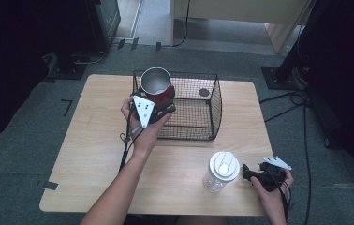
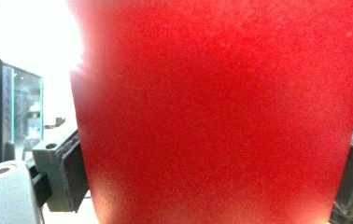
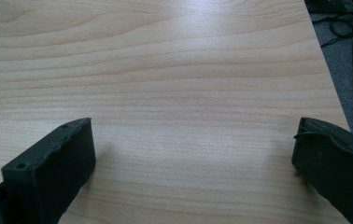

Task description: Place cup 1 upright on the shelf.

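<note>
Tabletop (image 1: 100, 154), near edge first: right hand-held gripper (image 1: 250, 172) rests low at near-right corner, jaws spread wide w/ nothing between them; in right gripper view just bare wood grain shows between the two black jaws. Just beside it, on the side twd the basket's near-left, stands a clear plastic bottle (image 1: 219, 172) w/ white flip lid, upright, not touched by either gripper.

Farther out, the wire basket (image 1: 198, 110) sits at mid-tabletop, black mesh, open top, a small dark round thing (image 1: 204, 92) on its floor nr the far-right corner. Left hand-held gripper (image 1: 158, 104) is raised at the basket's near-left corner, jaws closed on a red tumbler (image 1: 157, 86): in left gripper view the red wall sits pressed between both black jaws.

Tumbler: upright, long axis vertical, mouth up, steel-lined inside, looks empty, matte red outside, wider at top than base. It hangs over the basket's left rim, abt level w/ or just above the wire; can't tell if base has cleared it.

Key relation, as a guess: tumbler is already in left grip at basket's left end, open floor lies to its right and down. Left hand far nearer than right.
</note>
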Tool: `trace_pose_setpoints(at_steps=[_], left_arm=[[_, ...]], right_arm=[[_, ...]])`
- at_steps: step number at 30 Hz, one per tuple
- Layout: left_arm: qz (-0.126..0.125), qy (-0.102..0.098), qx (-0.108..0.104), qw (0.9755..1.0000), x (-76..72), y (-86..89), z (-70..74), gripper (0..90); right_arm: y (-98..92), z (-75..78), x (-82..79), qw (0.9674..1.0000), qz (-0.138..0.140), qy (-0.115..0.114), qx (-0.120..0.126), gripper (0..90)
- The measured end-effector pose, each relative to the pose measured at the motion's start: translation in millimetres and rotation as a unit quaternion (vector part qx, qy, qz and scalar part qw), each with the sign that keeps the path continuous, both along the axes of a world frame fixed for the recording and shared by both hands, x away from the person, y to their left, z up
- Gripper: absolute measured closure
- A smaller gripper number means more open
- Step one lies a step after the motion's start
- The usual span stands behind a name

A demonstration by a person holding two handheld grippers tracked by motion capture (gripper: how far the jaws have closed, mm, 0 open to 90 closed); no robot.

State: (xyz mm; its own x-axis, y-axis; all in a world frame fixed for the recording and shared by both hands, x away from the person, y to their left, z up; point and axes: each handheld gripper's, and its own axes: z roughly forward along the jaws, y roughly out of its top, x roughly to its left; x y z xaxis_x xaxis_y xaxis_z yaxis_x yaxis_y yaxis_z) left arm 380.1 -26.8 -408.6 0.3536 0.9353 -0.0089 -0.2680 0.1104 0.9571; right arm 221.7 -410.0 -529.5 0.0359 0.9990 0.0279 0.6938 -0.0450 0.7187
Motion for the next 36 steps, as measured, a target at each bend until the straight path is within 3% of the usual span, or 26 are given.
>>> trace_pose_setpoints(at_steps=[8, 13, 16, 19, 23, 24, 27, 29, 31, 32, 33, 34, 36], left_arm=[[0.008, 0.01, 0.006, 0.9999, 22.4, -7.5, -5.0, 7.9], [0.01, 0.039, 0.013, 0.9991, 39.6, -9.5, -12.4, 7.9], [0.012, 0.041, 0.016, 0.999, 44.0, -10.1, -14.9, 8.0], [0.017, 0.058, 0.021, 0.9979, 50.4, -11.3, -18.9, 8.0], [0.02, 0.094, 0.013, 0.9953, 59.7, -12.3, -25.9, 8.0], [0.02, 0.094, 0.013, 0.9953, 59.7, -12.3, -25.9, 7.9], [0.023, 0.107, 0.035, 0.9934, 64.0, -13.6, -30.8, 8.0], [0.021, 0.121, 0.038, 0.9917, 66.7, -14.2, -34.1, 8.0], [0.019, 0.138, 0.046, 0.9892, 69.2, -14.2, -37.5, 8.0], [0.022, 0.151, 0.059, 0.9866, 71.4, -15.3, -39.7, 8.0], [0.022, 0.151, 0.059, 0.9866, 71.4, -15.3, -39.7, 8.0], [0.019, 0.165, 0.065, 0.9839, 73.3, -16.6, -39.9, 8.0], [0.018, 0.173, 0.066, 0.9825, 74.3, -17.6, -40.0, 8.0]], right_arm=[[-0.1, 0.0, -0.1, 1.0, 0.0, 0.0, 0.0, 0.0], [-0.1, 0.0, -0.1, 1.0, 0.0, 0.0, 0.001, 0.0], [-0.1, 0.0, -0.1, 1.0, 0.001, 0.0, 0.001, 0.0], [0.0, 0.0, -0.1, 1.0, 0.002, 0.0, 0.001, 0.0], [0.0, 0.0, -0.1, 1.0, 0.002, 0.0, 0.001, 0.0], [0.0, 0.0, -0.1, 1.0, 0.002, 0.0, 0.001, 0.0], [0.0, 0.0, -0.1, 1.0, 0.002, -0.001, 0.001, 0.0], [0.0, 0.0, -0.1, 1.0, 0.002, 0.0, 0.001, 0.0], [0.0, 0.0, -0.1, 1.0, 0.002, -0.001, 0.001, 0.0], [0.0, 0.0, -0.1, 1.0, 0.002, 0.0, 0.001, 0.0], [0.0, 0.0, -0.1, 1.0, 0.002, 0.0, 0.001, 0.0], [0.0, 0.0, -0.1, 1.0, 0.002, 0.0, 0.001, 0.0], [0.0, 0.0, -0.1, 1.0, 0.002, 0.0, 0.001, 0.0]])
